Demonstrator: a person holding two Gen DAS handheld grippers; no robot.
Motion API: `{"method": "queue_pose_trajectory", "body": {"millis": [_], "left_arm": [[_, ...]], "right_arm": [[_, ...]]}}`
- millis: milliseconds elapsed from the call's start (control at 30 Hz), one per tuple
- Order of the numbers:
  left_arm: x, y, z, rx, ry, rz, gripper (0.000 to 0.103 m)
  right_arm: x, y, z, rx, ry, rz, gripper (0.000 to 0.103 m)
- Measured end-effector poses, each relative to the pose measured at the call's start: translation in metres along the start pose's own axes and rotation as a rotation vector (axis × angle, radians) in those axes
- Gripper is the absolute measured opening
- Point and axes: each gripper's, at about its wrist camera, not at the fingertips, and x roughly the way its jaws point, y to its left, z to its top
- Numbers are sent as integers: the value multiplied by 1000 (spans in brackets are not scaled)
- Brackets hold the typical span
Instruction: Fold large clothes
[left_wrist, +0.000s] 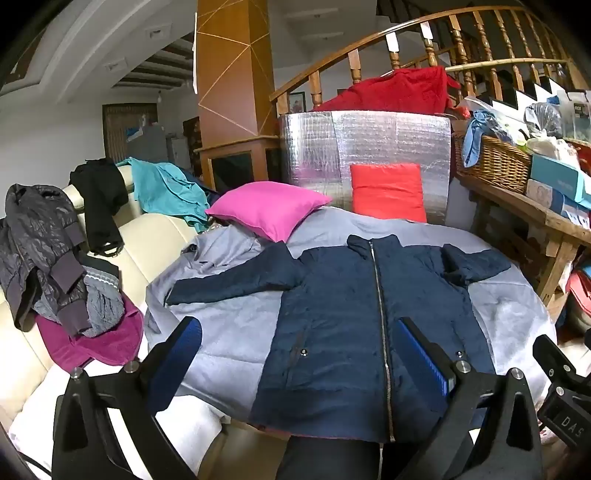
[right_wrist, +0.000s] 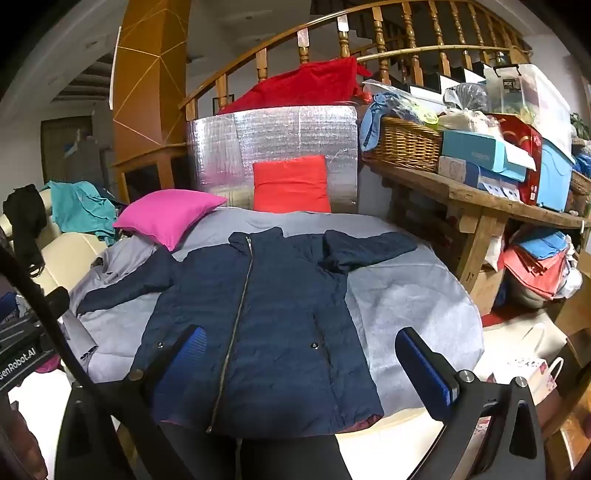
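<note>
Left wrist view: both grippers' fingers (left_wrist: 192, 332) spread wide, empty, above jacket (left_wrist: 332, 314) hem.

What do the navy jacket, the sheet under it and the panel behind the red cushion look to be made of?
Navy jacket: likely a synthetic padded shell, matte, faintly quilted, with a metal-looking zip.
Grey sheet: soft, fuzzy-looking fabric, perhaps fleece or brushed cotton; it lies in gentle wrinkles.
Silver panel: foil-faced insulation by the look, shiny with a bubbled grid texture.
</note>
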Motion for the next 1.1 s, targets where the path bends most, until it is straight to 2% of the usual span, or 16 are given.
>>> {"method": "queue_pose_trajectory", "body": {"millis": [267, 300, 533, 1100], "left_arm": [[2, -1, 6, 8, 24, -14, 102], [0, 7, 4, 5, 14, -13, 102], [-5, 2, 1, -1, 1, 4, 102], [4, 6, -4, -6, 10, 7, 102]], "right_arm": [[3, 1, -4, 6, -2, -6, 103], [5, 3, -6, 4, -1, -7, 103], [3, -1, -3, 19, -2, 3, 103], [8, 1, -5, 15, 13, 11, 103]]}}
